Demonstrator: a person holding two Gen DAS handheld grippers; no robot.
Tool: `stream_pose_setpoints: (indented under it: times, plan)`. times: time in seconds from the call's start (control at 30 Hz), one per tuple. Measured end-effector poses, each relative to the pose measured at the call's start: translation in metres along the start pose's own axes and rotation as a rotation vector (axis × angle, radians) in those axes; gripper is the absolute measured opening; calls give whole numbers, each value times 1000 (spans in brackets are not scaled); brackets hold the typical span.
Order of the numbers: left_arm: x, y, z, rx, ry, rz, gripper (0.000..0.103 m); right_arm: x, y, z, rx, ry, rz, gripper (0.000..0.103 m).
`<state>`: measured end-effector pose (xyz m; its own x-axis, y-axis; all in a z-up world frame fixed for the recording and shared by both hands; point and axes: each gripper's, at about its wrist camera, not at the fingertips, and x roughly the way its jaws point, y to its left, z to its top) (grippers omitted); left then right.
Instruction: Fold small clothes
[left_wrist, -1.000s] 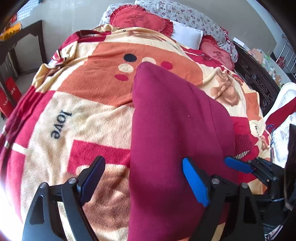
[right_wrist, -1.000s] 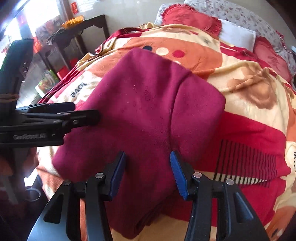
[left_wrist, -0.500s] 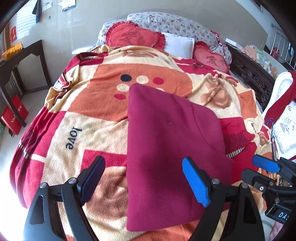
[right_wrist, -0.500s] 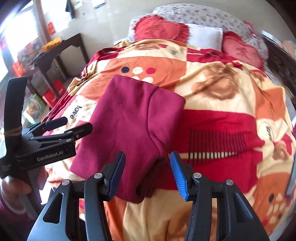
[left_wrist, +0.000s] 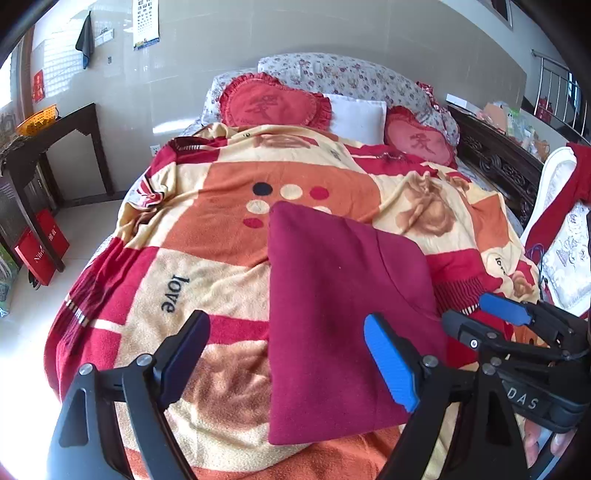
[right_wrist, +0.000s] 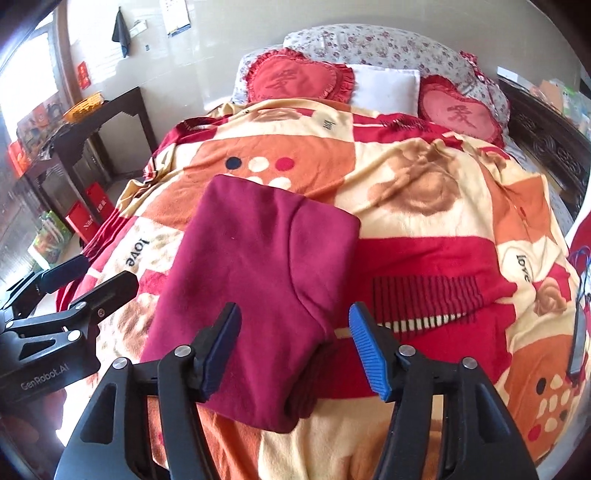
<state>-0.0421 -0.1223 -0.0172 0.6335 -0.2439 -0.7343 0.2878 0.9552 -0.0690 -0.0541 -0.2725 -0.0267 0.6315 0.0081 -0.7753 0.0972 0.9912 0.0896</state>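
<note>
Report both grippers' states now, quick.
Left gripper: open, holding nothing, above the folded maroon garment.
Right gripper: open, holding nothing, above the same garment.

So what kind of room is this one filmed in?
Almost certainly a home bedroom: a bed under a patterned fleece blanket, heart-shaped red cushions and a white pillow at its head, and a dark wooden side table by the wall. A folded maroon garment lies on the blanket.
</note>
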Motion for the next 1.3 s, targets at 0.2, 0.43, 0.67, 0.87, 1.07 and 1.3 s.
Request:
stream_pose_setpoints:
  times: [0.2, 0.43, 0.67, 0.87, 1.07, 1.3]
  plan:
    - [1, 4, 2, -15, -2, -1, 89, -2, 8, 4, -21, -20, -1, 43]
    - [3, 5, 2, -15, 3, -1, 89, 4, 6, 7, -17, -12, -12, 43]
    - [9, 6, 6, -13, 10, 10, 89, 11, 4, 11, -5, -6, -11, 43]
    - [11, 6, 6, -12, 13, 12, 89, 17, 4, 13, -8, 4, -6, 43]
    - [17, 2, 7, -2, 22, 8, 89, 22, 3, 14, -3, 14, -7, 43]
    - [22, 0, 8, 2, 31, 6, 89, 27, 2, 15, -1, 24, -6, 43]
